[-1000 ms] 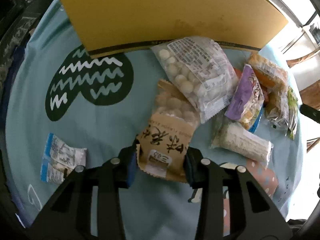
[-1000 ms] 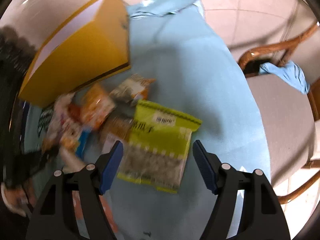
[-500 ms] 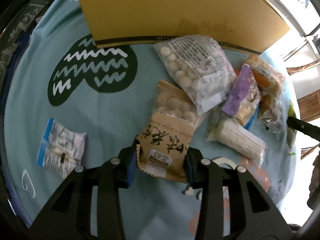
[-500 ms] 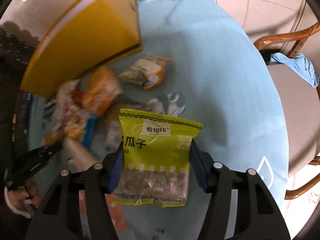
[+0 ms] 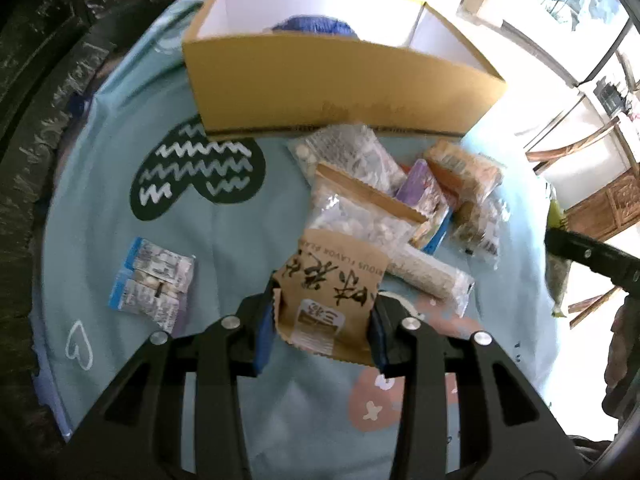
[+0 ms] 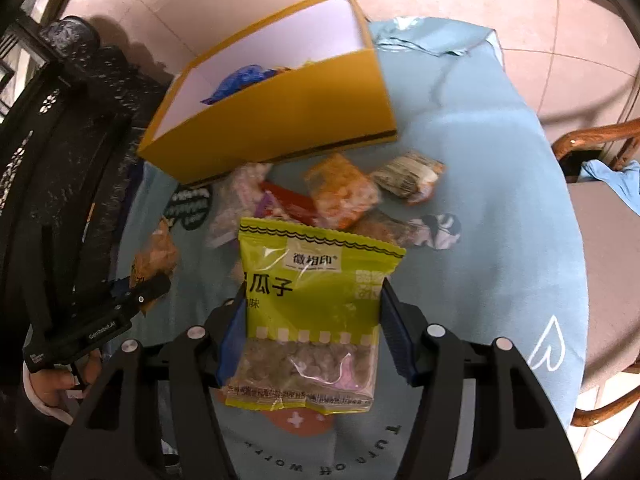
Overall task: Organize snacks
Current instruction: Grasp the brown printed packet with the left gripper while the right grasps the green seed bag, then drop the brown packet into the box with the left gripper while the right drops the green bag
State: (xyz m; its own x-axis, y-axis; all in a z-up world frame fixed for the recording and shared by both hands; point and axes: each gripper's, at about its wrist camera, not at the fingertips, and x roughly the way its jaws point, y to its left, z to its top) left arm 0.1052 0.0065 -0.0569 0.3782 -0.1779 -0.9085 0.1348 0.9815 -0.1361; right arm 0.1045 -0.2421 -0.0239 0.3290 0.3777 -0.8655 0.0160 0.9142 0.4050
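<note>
Both packets have risen off the desk (image 5: 248, 208) since a second ago: the left claw (image 5: 322, 320) pinches the brown kraft snack bag (image 5: 334, 292), the right claw (image 6: 314, 332) the green melon-seed packet (image 6: 316, 304). Each grips the lower end so the packets hang free of the pile, likely bound for the open yellow box (image 5: 340, 92) behind it.

A: Right gripper (image 6: 314, 330) has its blue-padded jaws pinched on the lime-green seed packet (image 6: 312, 312), held up off the blue-clothed surface (image 6: 480, 216).

B: And the yellow box (image 6: 280, 120)?

A: Up at eleven o'clock, open, white inside, something blue (image 6: 240, 80) lying in it. Just below it a loose heap: an orange bag (image 6: 342, 190), a red wrapper (image 6: 290, 198), a crumpled packet (image 6: 408, 178) off toward one o'clock.

B: Nine o'clock?

A: The left gripper (image 6: 136, 294), pinching a brown packet (image 6: 154, 256). A wicker chair (image 6: 600, 272) sits at three o'clock.
</note>
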